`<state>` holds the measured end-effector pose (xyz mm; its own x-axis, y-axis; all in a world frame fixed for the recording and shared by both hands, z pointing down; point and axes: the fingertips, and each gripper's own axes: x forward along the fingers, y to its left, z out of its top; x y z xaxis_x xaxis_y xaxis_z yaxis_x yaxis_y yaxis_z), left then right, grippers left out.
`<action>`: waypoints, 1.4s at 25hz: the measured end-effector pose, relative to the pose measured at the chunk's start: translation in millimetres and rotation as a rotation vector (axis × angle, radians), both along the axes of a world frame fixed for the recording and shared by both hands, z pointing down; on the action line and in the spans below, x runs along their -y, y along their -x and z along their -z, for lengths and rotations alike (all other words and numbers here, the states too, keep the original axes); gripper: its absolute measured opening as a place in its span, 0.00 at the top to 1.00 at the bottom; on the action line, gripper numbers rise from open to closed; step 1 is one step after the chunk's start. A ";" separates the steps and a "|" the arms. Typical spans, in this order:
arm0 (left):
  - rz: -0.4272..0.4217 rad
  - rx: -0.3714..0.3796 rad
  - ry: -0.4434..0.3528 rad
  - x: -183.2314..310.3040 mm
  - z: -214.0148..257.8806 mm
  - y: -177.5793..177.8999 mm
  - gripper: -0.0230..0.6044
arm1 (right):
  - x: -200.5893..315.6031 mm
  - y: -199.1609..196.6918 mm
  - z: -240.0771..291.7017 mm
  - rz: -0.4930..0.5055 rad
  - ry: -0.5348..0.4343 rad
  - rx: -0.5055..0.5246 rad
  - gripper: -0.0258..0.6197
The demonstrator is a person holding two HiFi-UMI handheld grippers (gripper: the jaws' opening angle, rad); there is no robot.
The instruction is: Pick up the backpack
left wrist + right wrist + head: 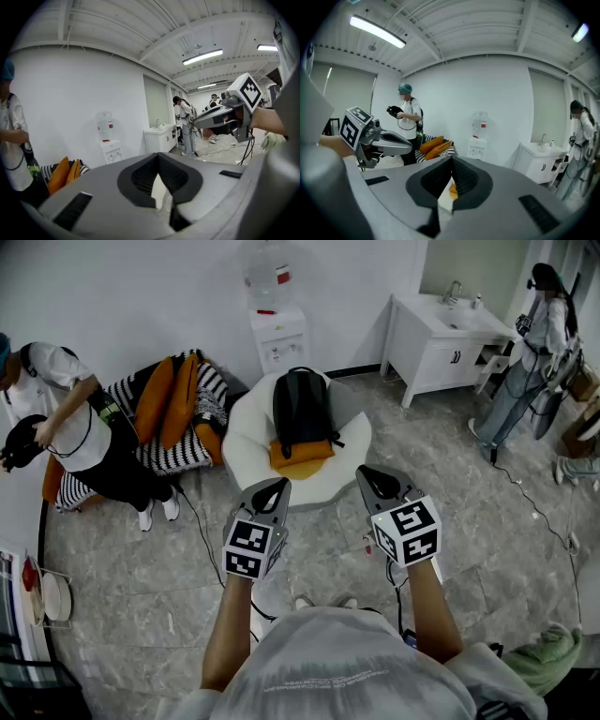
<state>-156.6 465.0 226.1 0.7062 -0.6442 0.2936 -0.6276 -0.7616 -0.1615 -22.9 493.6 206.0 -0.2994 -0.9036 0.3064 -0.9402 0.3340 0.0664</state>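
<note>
Two hand-held grippers are carried side by side close to the wearer, the left gripper (275, 486) and the right gripper (367, 472). Both are clenched with nothing between the jaws. They are aimed slightly downward at the far chair, probably as a ready pose before an approach. A black backpack (302, 409) is propped upright on an orange cushion (302, 460) in a round white chair (246, 442), seemingly supported by the chair's back. It is placed farther off, between both grippers' lines, well apart and untouched.
</note>
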 end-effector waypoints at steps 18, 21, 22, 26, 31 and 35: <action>0.047 0.009 0.027 7.8 -14.5 -43.0 0.95 | 7.3 -51.4 -10.2 0.016 0.007 0.058 0.96; 0.055 0.013 0.023 3.9 -14.2 -55.2 0.95 | 5.7 -62.2 -11.9 0.032 0.012 0.055 0.96; 0.060 0.015 0.024 2.7 -15.0 -58.0 0.95 | 5.5 -65.0 -13.1 0.037 0.016 0.054 0.96; 0.073 0.017 0.037 -4.0 -21.6 -69.1 0.95 | 2.2 -74.1 -23.8 0.065 0.038 0.055 0.96; 0.077 0.015 0.046 0.5 -25.2 -81.0 0.95 | 8.6 -85.1 -29.1 0.066 0.046 0.056 0.96; 0.069 0.008 0.048 10.6 -27.5 -90.3 0.95 | 19.2 -95.2 -28.5 0.056 0.047 0.054 0.96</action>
<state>-66.2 454.4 253.6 0.6580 -0.6765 0.3306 -0.6780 -0.7234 -0.1308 72.3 474.4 234.5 -0.3662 -0.8702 0.3297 -0.9218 0.3876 -0.0011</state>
